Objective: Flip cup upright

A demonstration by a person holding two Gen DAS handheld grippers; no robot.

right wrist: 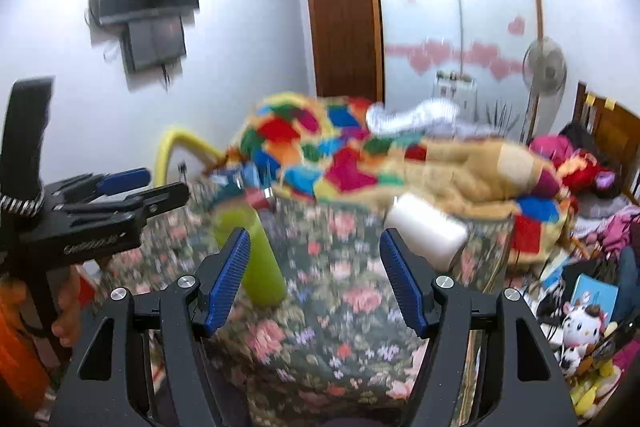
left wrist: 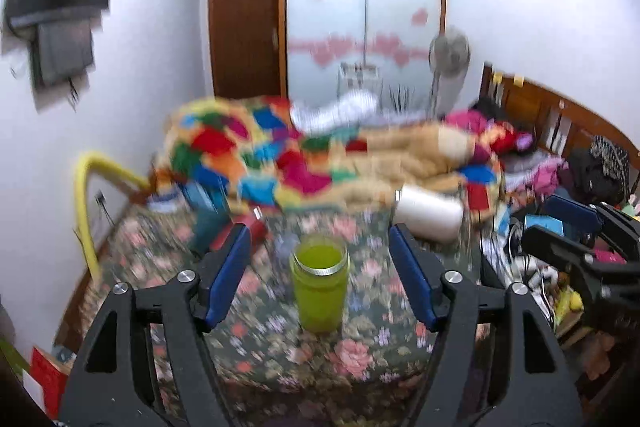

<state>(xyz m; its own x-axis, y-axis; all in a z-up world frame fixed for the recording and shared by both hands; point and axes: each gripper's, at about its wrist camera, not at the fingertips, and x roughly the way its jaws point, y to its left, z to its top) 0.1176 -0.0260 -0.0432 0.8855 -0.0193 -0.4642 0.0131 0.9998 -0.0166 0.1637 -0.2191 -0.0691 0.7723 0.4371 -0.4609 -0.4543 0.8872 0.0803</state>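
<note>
A translucent green cup [left wrist: 320, 283] with a silver rim stands upright, mouth up, on the floral bedspread [left wrist: 360, 355]. My left gripper [left wrist: 320, 255] is open, its blue pads either side of the cup and apart from it. In the right wrist view the cup [right wrist: 256, 259] stands left of centre, partly behind the left blue pad. My right gripper [right wrist: 316, 259] is open and empty, over the bedspread [right wrist: 340, 307] to the right of the cup. The left gripper also shows at the left edge of that view [right wrist: 120, 191].
A white cylinder [left wrist: 430, 217] lies on its side behind the cup to the right, also in the right wrist view [right wrist: 426, 233]. A colourful patchwork blanket [left wrist: 280, 155] is heaped further back. A red bottle [left wrist: 256, 227] and a teal object lie left. Clutter fills the right side.
</note>
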